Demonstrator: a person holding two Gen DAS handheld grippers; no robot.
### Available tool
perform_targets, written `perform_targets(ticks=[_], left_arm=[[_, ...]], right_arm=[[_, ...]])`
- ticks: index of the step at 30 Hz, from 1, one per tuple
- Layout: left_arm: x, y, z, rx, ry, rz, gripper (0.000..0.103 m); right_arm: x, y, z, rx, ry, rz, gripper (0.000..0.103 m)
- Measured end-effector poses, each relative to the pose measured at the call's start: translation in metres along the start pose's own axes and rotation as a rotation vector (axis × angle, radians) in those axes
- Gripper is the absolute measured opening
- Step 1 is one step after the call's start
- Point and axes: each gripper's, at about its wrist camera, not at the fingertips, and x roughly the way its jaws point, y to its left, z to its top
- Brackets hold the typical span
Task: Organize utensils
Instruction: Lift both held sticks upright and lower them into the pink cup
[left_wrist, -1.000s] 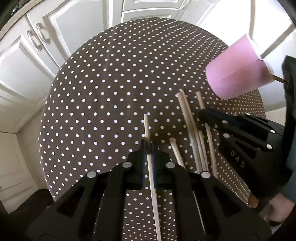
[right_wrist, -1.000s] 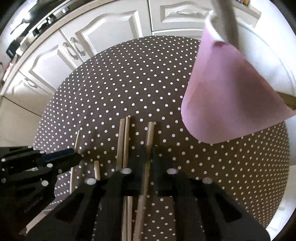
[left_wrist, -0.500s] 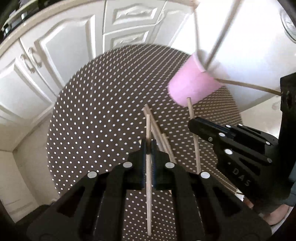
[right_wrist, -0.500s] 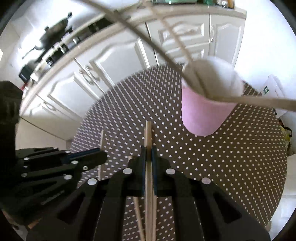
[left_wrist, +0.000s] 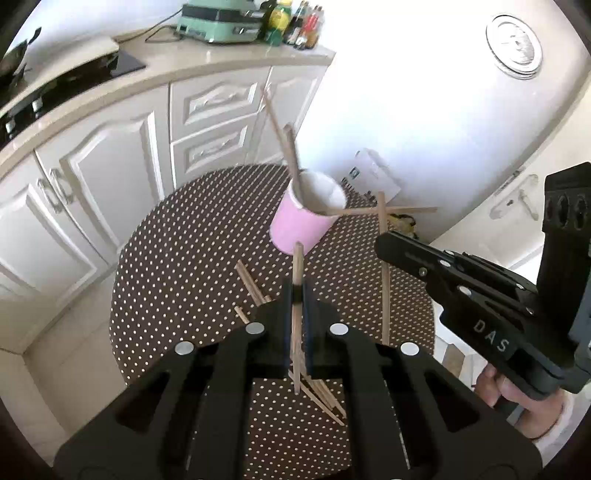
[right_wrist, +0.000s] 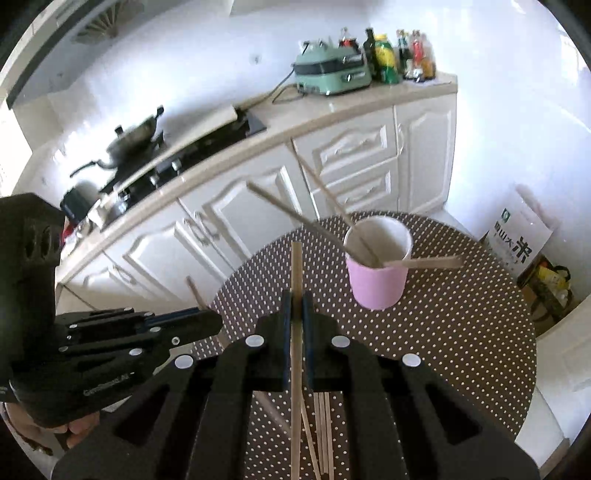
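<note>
A pink cup (left_wrist: 301, 225) (right_wrist: 376, 284) stands on the round dotted table (left_wrist: 177, 258) (right_wrist: 461, 332) with several wooden chopsticks leaning out of it. My left gripper (left_wrist: 296, 291) is shut on one chopstick (left_wrist: 297, 266), held above the table short of the cup. My right gripper (right_wrist: 296, 299) is shut on another chopstick (right_wrist: 295, 269), raised to the left of the cup. It shows in the left wrist view (left_wrist: 384, 240) with its chopstick (left_wrist: 385, 295). Several loose chopsticks (left_wrist: 251, 284) (right_wrist: 321, 435) lie on the table below.
White kitchen cabinets (left_wrist: 110, 155) (right_wrist: 258, 229) curve behind the table. The counter carries a green appliance (right_wrist: 332, 77), bottles (right_wrist: 399, 55) and a stove with a pan (right_wrist: 133, 140). A rice bag (right_wrist: 517, 236) stands on the floor to the right.
Both grippers have lifted and tilted up with their chopsticks, away from the table. The cup now looks farther off and upright, and the counter has come into view.
</note>
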Motion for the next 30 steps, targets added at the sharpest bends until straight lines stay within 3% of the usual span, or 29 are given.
perform_targets(ticks=[8,17,23,30], left_arm=[[-0.033,-0.021,0.018,0.045,-0.087,-0.027,0.005],[-0.066,-0.045,0.066,0.073,-0.223,-0.058,0.005],[-0.073,-0.053,0.097,0.070,-0.298,-0.044,0.005],[-0.049,-0.051,0.125,0.036,-0.297,-0.020,0.005]], right_arm=[[-0.038,-0.012,0.028,0.034,-0.117,0.023,0.005],[-0.057,-0.033,0.075,0.040,-0.249,0.032,0.005],[-0.051,-0.058,0.116,0.050,-0.331,0.039,0.005],[-0.022,-0.081,0.147,0.030,-0.347,0.040,0.005]])
